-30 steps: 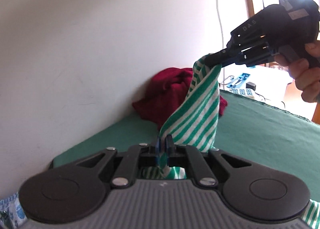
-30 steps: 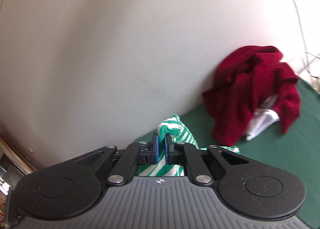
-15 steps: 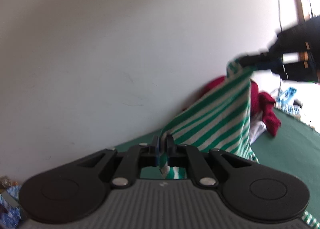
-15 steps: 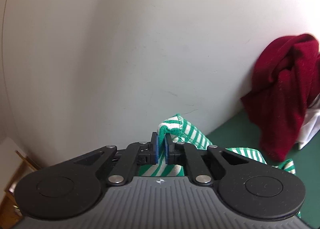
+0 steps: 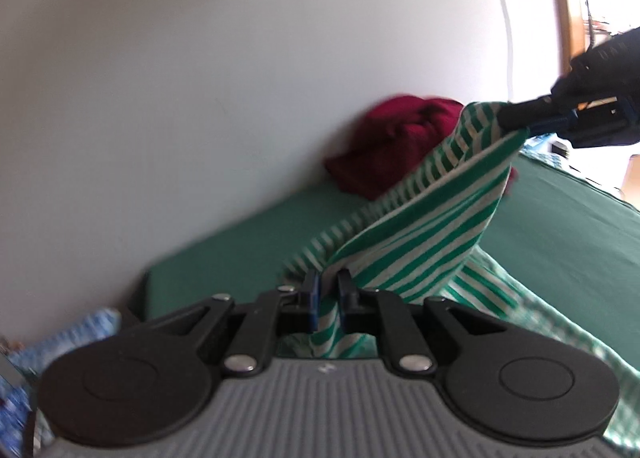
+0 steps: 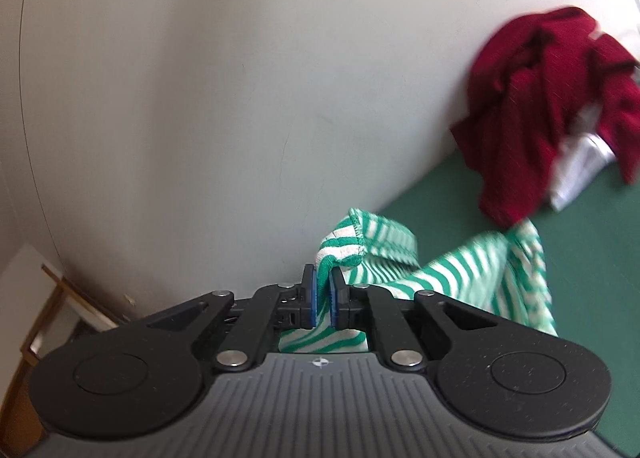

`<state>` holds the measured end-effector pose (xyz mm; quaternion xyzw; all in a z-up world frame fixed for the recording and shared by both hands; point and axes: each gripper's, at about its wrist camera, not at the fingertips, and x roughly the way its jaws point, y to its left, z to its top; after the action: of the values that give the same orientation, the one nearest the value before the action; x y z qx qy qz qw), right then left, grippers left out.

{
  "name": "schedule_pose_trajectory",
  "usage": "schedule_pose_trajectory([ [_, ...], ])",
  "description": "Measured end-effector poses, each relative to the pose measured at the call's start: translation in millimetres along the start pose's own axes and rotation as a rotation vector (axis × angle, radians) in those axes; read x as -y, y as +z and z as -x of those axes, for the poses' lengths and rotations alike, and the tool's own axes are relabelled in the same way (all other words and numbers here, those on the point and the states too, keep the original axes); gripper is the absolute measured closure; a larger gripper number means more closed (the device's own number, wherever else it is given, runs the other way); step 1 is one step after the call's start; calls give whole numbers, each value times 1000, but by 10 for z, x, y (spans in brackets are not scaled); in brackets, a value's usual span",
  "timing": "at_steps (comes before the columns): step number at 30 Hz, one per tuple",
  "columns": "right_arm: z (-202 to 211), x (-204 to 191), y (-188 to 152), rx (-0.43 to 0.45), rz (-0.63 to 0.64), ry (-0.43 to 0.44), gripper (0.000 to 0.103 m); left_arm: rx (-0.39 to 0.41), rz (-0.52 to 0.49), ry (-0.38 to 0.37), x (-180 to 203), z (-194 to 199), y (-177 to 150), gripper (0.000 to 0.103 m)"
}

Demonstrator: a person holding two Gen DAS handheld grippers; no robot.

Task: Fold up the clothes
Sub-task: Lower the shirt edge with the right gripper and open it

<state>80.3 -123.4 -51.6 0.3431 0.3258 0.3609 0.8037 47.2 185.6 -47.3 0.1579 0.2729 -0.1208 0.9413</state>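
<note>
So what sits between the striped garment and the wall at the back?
A crumpled dark red garment lies heaped against the wall, with something white under it, beyond the striped garment; the right wrist view shows it best.

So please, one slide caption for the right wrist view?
Right gripper pinching the green-and-white striped garment, crumpled dark red garment against the wall.

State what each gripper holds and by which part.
Right gripper pinches the striped garment by its hemmed edge; left gripper, jaws opening, has another edge between them.
</note>
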Motion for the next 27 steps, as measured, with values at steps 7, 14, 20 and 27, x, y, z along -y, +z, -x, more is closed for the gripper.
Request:
schedule_pose_trajectory([
  [7, 222, 541, -661, -111, -54, -218, 97, -130, -59, -77, 407, -88, -614, 87],
  [14, 18, 915, -1053, -211, 58, -410, 96, -241, -155, -62, 483, -203, -1029, 89],
  [20, 50, 833, -1042, -268, 133, -417, 85, -228, -146, -110, 448, -153, -1014, 84],
  [27, -63, 852, -1043, -272, 81, -383, 66, -271, 191, -286, 127, -317, -995, 45],
])
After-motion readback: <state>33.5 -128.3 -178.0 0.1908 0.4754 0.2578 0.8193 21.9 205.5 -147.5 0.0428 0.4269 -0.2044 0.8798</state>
